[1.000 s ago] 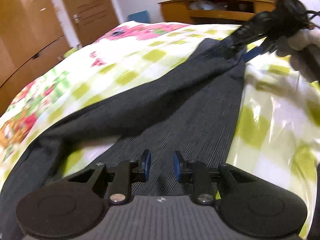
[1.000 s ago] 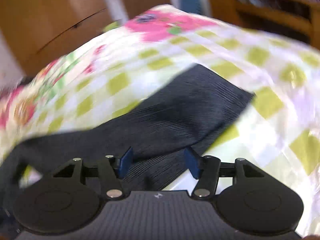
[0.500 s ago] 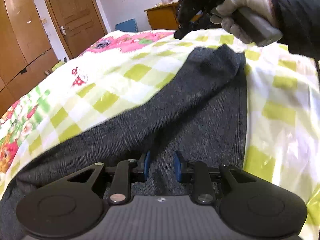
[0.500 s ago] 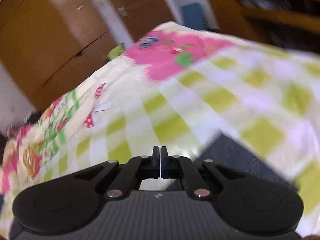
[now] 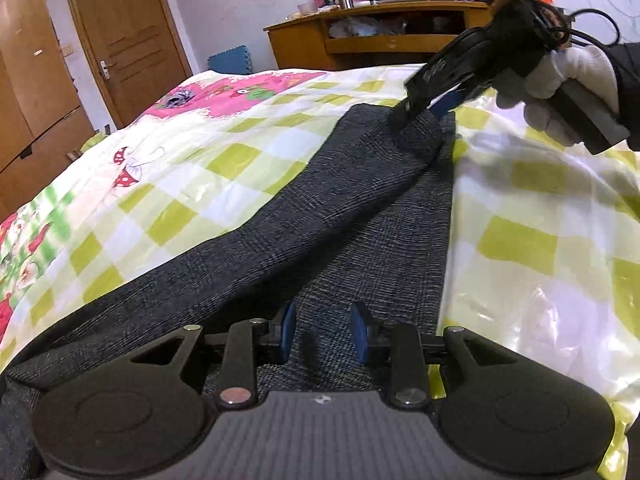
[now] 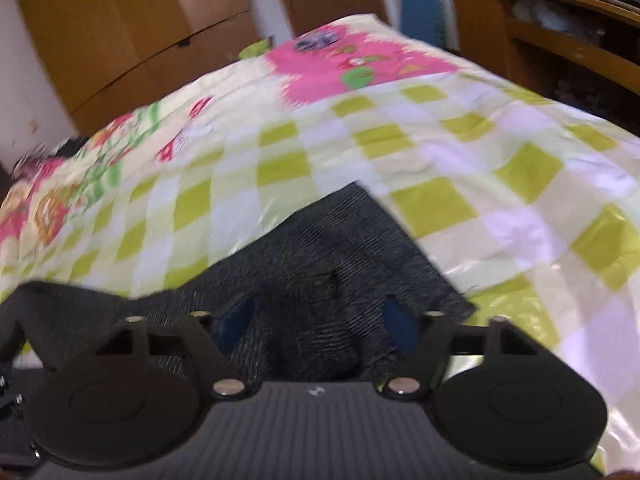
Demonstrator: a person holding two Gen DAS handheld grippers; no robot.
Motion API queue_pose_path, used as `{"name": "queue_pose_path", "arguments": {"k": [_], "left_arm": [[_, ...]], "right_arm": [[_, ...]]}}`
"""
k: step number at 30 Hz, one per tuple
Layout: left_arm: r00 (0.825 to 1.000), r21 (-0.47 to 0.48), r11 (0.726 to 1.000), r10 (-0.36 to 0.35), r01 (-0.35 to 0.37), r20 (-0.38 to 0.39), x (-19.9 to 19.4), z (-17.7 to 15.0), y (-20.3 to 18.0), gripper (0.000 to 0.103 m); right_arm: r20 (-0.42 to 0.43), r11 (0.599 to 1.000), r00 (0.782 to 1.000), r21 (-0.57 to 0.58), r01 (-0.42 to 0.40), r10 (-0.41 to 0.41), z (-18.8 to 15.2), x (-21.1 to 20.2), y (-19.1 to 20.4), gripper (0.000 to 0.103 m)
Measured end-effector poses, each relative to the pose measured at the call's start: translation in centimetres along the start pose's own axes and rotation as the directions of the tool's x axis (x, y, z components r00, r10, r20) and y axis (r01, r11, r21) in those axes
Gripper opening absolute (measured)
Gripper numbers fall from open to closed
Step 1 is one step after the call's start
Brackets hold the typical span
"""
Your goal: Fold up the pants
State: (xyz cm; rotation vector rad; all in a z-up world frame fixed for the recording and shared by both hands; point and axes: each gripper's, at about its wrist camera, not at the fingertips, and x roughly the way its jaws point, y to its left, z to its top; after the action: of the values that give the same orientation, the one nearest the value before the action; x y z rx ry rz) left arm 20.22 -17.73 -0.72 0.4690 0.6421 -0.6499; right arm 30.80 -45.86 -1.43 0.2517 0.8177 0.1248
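Dark grey pants (image 5: 360,216) lie on a bed with a green-checked floral cover (image 5: 200,152), one leg laid partly over the other. My left gripper (image 5: 323,330) is open low over the near part of the pants, the cloth between its blue pads. My right gripper (image 6: 318,320) is open, its jaws wide, over the far leg end (image 6: 352,248). In the left wrist view the right gripper (image 5: 420,114), held in a white-gloved hand, presses down on that leg end.
A wooden wardrobe and door (image 5: 124,36) stand beyond the bed on the left. A wooden desk (image 5: 376,40) with clutter stands at the far end. A blue foam mat (image 5: 230,64) leans by the wall.
The right gripper was shut and raised above the bed half a second ago. It has come down onto the leg end and opened wide. The left gripper stays open in place.
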Motion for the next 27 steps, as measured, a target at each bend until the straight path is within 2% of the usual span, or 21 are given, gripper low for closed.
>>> {"name": "queue_pose_path", "arguments": {"k": [1,5,7,9,10,11,12,13,14,15,18,21,23,25,27], "left_arm": [[1.000,0.004,1.000,0.001,-0.001,-0.004,0.1,0.1,-0.1,0.044],[1.000,0.018,1.000,0.008,-0.008,-0.009,0.9,0.5,-0.1,0.044],[1.000,0.027,0.999,0.019,-0.019,0.000,1.3,1.1,0.1,0.044],[0.999,0.023,0.999,0.039,-0.039,0.013,1.9,1.9,0.6,0.045],[0.999,0.014,0.999,0.048,-0.048,0.019,2.2,2.4,0.8,0.045],[0.998,0.003,0.998,0.059,-0.059,0.023,2.4,2.9,1.1,0.045],[0.998,-0.007,0.998,0.065,-0.065,0.024,2.6,3.2,1.4,0.045],[0.998,-0.014,0.998,0.064,-0.064,0.025,2.6,3.4,1.6,0.045],[0.998,-0.018,0.998,0.060,-0.060,0.030,2.5,3.5,1.7,0.046],[0.998,-0.017,0.998,0.058,-0.057,0.035,2.3,3.3,1.7,0.050],[0.998,-0.007,0.998,0.058,-0.057,0.040,1.7,2.4,1.1,0.053],[0.999,0.001,0.999,0.037,-0.037,0.023,1.1,1.1,-0.1,0.056],[1.000,0.020,0.999,0.028,-0.028,0.003,0.9,0.2,-1.3,0.061],[0.999,0.038,0.999,0.039,-0.038,-0.012,0.6,-0.4,-2.4,0.061],[0.999,0.042,0.998,0.051,-0.050,-0.016,0.2,-0.6,-2.9,0.062]], "right_arm": [[-0.017,1.000,1.000,0.004,-0.016,0.016,0.2,0.3,0.3,0.007],[0.032,0.999,0.999,-0.019,-0.038,0.039,3.4,0.0,1.6,0.006],[0.114,0.999,0.993,-0.018,-0.042,0.044,6.8,-0.1,2.3,0.006],[0.231,0.999,0.973,0.023,-0.028,0.022,10.7,0.2,3.3,0.008],[0.283,0.999,0.959,0.043,-0.018,0.006,12.4,0.5,3.8,0.013],[0.300,0.999,0.953,0.045,0.015,-0.028,13.6,0.9,4.2,0.019],[0.282,0.998,0.958,0.048,0.046,-0.058,14.2,1.3,4.4,0.046],[0.270,0.997,0.960,0.059,0.058,-0.072,14.0,1.4,4.2,0.066],[0.259,0.996,0.963,0.068,0.053,-0.069,13.0,1.2,3.7,0.067],[0.231,0.996,0.971,0.072,0.052,-0.067,11.8,0.9,3.1,0.064],[0.153,0.981,0.979,0.161,0.106,-0.131,6.4,-0.7,-0.2,0.064],[0.078,0.943,0.978,0.291,0.163,-0.193,0.9,-2.4,-4.2,0.066],[0.025,0.916,0.981,0.363,0.170,-0.192,-1.9,-2.6,-6.1,0.066],[0.031,0.899,0.986,0.417,0.134,-0.162,-3.2,-2.4,-7.0,0.066],[0.071,0.900,0.990,0.430,0.076,-0.118,-3.1,-2.2,-7.0,0.066]]}}
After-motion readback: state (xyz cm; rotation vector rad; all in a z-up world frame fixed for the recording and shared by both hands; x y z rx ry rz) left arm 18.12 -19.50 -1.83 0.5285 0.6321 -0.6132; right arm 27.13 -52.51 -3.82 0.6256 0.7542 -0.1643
